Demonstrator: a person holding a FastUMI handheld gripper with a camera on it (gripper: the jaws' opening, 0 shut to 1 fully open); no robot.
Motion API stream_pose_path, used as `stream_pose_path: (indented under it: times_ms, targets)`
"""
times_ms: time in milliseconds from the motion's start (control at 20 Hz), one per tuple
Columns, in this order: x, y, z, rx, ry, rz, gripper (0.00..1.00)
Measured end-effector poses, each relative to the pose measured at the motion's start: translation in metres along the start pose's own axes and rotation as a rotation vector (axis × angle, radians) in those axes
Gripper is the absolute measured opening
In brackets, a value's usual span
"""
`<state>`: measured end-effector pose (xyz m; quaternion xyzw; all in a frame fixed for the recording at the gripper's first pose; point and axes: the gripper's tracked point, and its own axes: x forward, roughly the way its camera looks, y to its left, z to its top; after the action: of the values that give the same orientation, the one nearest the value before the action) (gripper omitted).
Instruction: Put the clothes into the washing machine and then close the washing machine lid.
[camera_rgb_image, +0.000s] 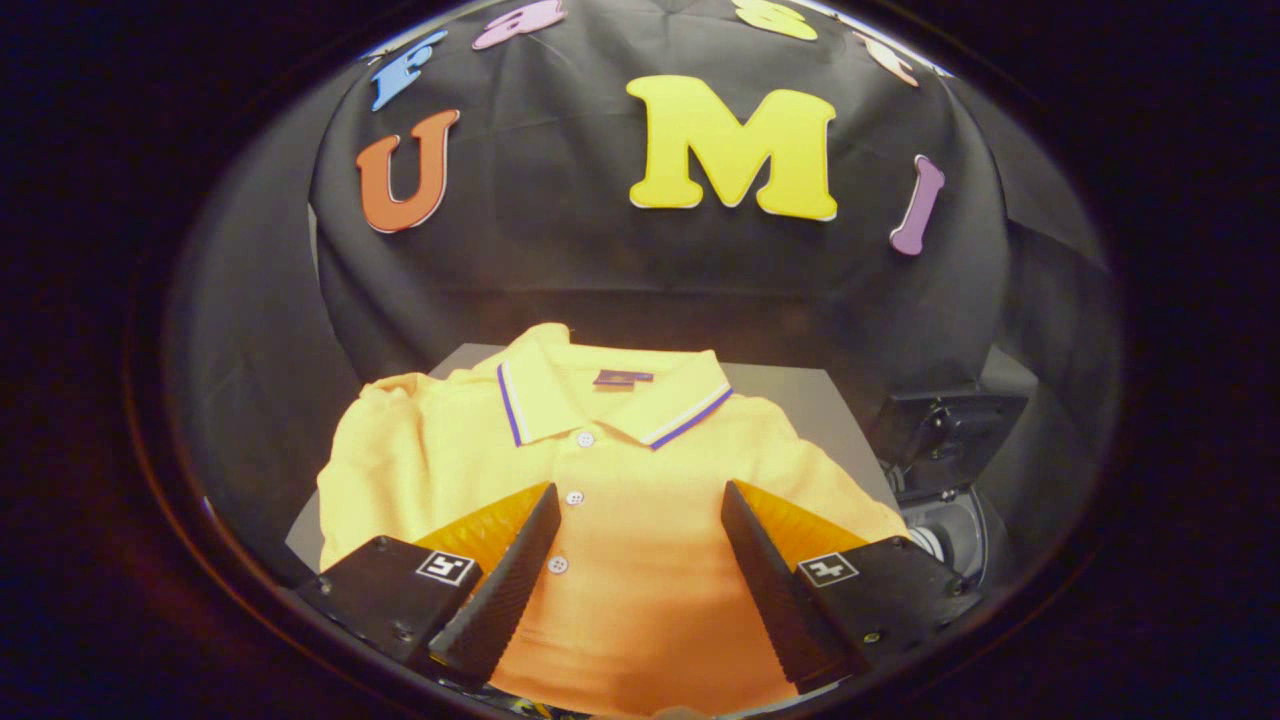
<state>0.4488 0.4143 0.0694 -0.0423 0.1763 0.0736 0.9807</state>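
The gripper (640, 500) hangs wide open, empty, over a yellow polo shirt (610, 470) spread on the grey tabletop (800, 395). It should likely pinch a thick fold near the placket, so the fabric lifts together.

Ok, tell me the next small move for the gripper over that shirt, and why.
Probably lower the gripper straight down and close on the shirt. Its fingers stand open, spread either side of the button strip, with the yellow shirt lying flat on the grey table between and beyond them. Nothing is gripped yet, and the washing machine sits to the right.
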Motion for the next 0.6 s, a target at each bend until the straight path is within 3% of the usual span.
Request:
stream_pose_path:
  times_ms: [250, 450, 550, 600]
  targets:
    - [0.003, 0.005, -0.006, 0.032, 0.021, -0.012, 1.0]
    - [0.003, 0.006, -0.009, -0.015, 0.088, 0.007, 1.0]
    - [0.002, 0.01, -0.012, -0.021, 0.144, 0.015, 0.96]
    - [0.0, 0.011, -0.011, -0.027, 0.154, 0.015, 0.84]
